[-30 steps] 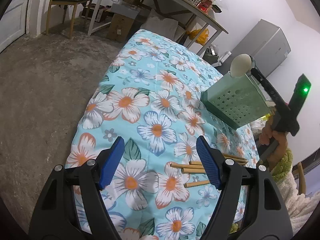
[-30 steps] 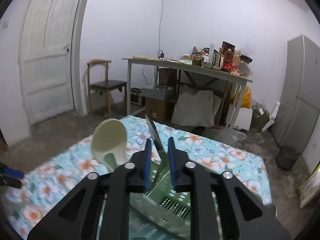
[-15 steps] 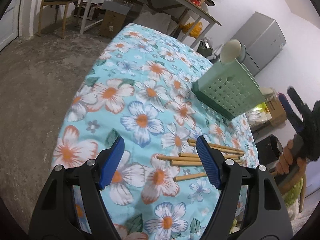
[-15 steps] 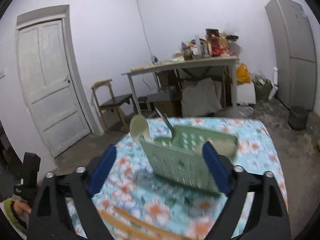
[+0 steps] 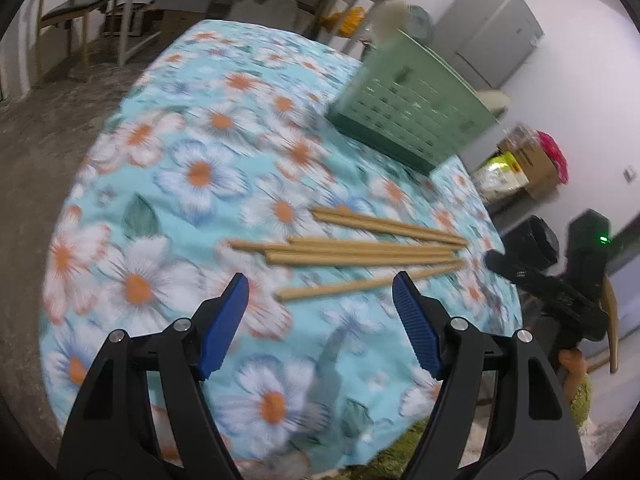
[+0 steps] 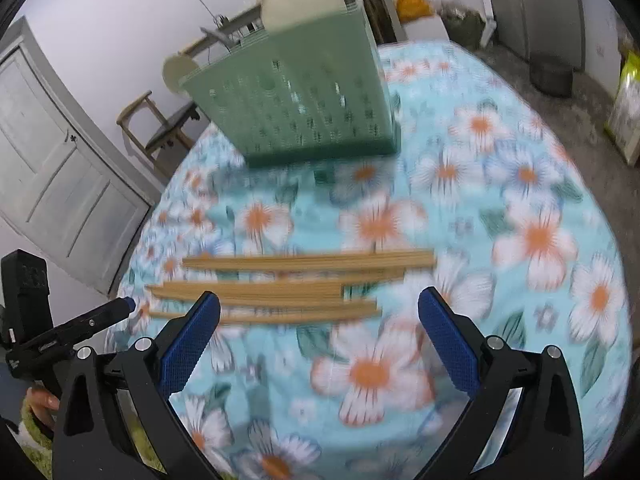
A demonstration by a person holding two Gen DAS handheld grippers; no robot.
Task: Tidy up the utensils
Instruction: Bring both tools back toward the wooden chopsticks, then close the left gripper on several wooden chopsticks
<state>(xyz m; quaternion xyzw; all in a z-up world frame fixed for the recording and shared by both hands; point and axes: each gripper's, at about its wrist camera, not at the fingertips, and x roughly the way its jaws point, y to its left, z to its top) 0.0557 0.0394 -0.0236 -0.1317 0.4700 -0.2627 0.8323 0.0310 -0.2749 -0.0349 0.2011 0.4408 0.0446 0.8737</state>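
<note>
The chopsticks (image 6: 280, 288) lie crosswise just beyond the right hand-held gripper (image 6: 320, 320), its fingers spread and empty; the left hand-held gripper (image 5: 320, 300), also spread, hovers equally near.

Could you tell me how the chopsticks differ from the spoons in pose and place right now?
The chopsticks lie flat and loose on the floral tablecloth, while the spoons stand upright inside the green utensil holder. The chopsticks are tan, thin sticks seen whole; the spoons are pale, with only their round bowls showing above the rim. The chopsticks lie nearer both open grippers, left and right. Neither group is gripped.
</note>
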